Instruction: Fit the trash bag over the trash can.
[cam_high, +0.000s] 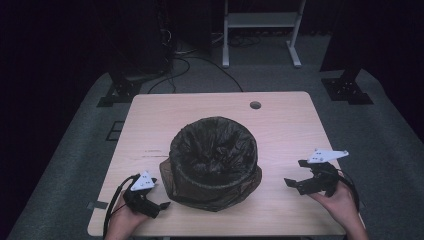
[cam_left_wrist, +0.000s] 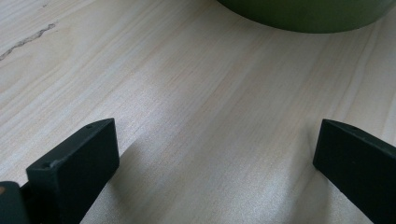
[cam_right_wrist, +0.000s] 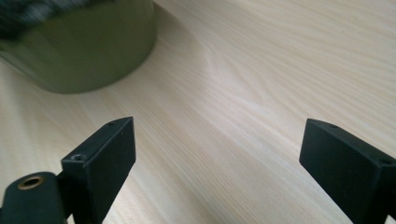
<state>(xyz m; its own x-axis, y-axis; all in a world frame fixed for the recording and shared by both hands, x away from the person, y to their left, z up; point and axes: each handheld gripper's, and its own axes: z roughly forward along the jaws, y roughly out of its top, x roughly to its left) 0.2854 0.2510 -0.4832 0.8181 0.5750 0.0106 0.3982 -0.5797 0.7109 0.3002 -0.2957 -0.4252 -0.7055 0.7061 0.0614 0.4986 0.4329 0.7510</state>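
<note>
No writing, label, brand mark or number can be read anywhere: none on the bag-lined bin (cam_high: 214, 160), on the wooden surface (cam_high: 285, 125), or on either gripper.

The high view looks forward and down over the whole table (cam_high: 280, 107). Both gripper views sit low and close above the wood, sharing the bin (cam_high: 214, 155).
</note>
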